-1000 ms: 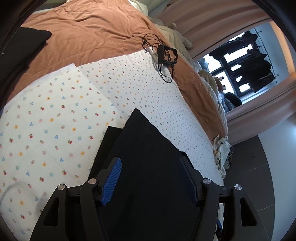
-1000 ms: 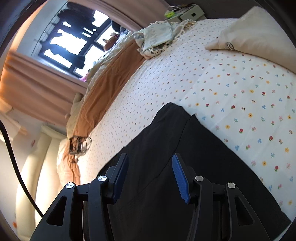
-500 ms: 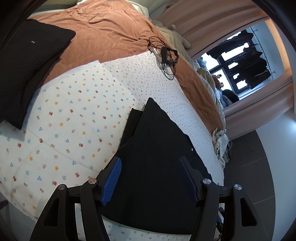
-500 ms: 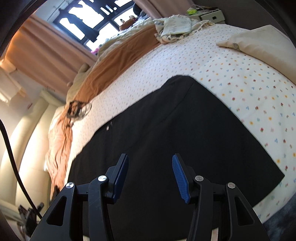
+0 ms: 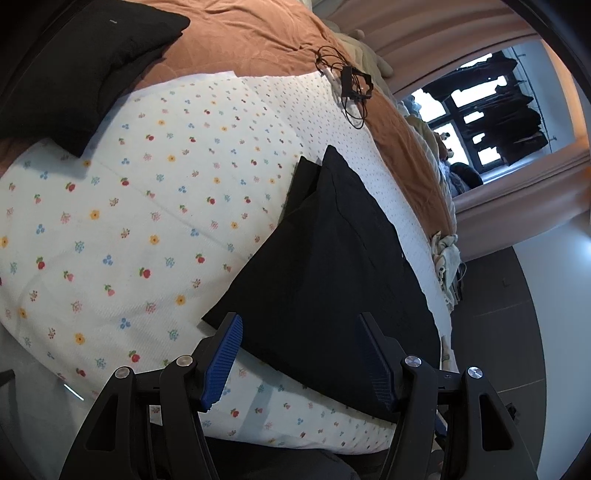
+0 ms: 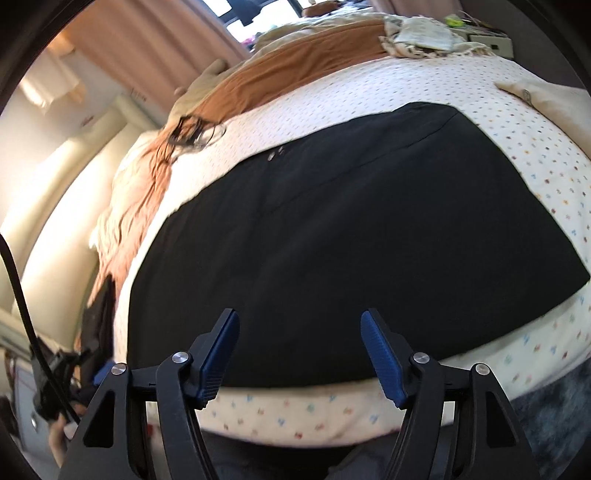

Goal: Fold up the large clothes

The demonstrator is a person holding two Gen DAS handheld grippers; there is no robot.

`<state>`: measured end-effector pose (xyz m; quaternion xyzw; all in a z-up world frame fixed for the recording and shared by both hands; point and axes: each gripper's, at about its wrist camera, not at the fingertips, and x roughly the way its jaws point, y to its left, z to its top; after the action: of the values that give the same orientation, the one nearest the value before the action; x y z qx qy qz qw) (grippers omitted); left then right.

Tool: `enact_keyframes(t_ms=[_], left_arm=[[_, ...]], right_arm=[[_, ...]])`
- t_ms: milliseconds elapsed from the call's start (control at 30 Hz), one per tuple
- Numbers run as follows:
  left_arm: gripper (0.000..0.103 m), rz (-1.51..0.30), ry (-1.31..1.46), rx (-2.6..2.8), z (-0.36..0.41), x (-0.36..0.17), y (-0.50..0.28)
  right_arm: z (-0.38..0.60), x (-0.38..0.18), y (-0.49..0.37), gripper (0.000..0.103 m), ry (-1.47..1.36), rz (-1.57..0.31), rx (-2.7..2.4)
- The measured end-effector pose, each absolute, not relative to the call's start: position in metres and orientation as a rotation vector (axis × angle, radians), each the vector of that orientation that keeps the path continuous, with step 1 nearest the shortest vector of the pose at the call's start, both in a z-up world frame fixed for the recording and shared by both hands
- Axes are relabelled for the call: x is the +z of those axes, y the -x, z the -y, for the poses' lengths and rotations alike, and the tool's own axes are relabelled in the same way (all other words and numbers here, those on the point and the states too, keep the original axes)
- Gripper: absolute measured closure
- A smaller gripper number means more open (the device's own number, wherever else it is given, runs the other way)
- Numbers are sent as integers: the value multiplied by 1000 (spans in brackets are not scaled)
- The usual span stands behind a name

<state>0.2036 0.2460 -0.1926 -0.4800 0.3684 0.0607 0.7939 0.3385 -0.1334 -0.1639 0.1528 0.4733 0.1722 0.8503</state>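
A large black garment (image 5: 332,266) lies flat and folded on the flower-print bed sheet (image 5: 122,229), near the bed's front edge. It also fills the middle of the right wrist view (image 6: 351,251). My left gripper (image 5: 299,354) is open and empty, held above the garment's near corner. My right gripper (image 6: 299,350) is open and empty, held above the garment's near edge, apart from the cloth.
A black cushion (image 5: 74,62) lies at the far left on a brown blanket (image 5: 240,33). A black cable bundle (image 5: 351,85) rests on the blanket's edge. Crumpled pale clothes (image 6: 421,33) and a cream pillow (image 6: 546,99) lie at the bed's far side. Dark floor lies below the bed edge.
Both grippers have pulled back and up from the garment, staying open. More of the garment and the bed's front edge now show in both views.
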Motion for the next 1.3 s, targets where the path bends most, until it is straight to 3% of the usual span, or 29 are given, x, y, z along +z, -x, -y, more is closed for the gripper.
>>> enact_keyframes(t_ms=[433,533,733,933,1300], left_arm=[[38,-840,1078,98,-248,-225,-186],[38,-865,1085,89,-246,-233,-192],[39,-859,1107,64,-244,-243,-217],[53,-859,1125,71,-244,-248,-241],[65,-836,1165,122,-249,-255,-271]], right_arm=[[65,-193,-329,35,-68,-1052,377],[60,-204,-340,42,-22,-1076,339],[55,-217,-367,44,-29,-1123,317],[52,-220,-413,63,6,-1128,268],[42,-215,-490,63,-27,-1114,250]])
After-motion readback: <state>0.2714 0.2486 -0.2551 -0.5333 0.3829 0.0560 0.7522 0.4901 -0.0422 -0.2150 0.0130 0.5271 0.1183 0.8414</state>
